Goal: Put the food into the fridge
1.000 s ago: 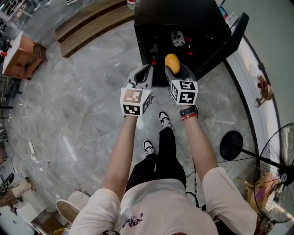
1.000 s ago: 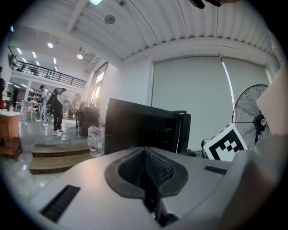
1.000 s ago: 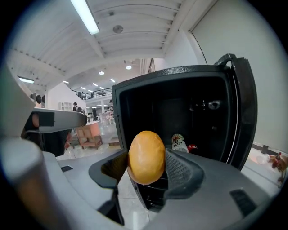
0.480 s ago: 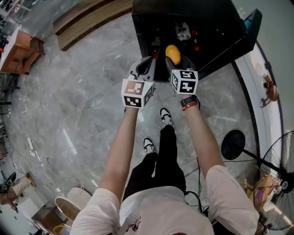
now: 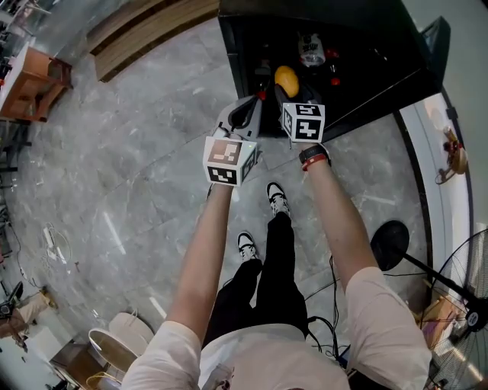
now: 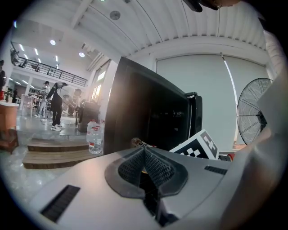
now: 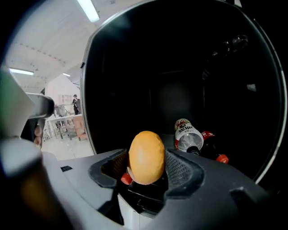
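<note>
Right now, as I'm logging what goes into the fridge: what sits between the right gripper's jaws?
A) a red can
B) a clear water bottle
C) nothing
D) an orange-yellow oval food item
D: the right gripper is closed on the orange-yellow oval food, in front of the dark open fridge.

An orange-yellow oval bun [image 7: 146, 157] glows against the black box-shaped fridge [image 5: 343, 15]. The clear plastic bottle [image 7: 188, 134] wears a red-and-white label. Black-and-white square markers pattern the cube of the right gripper [image 5: 288, 91]. The stone floor [image 5: 137, 190] is veined grey.
</note>
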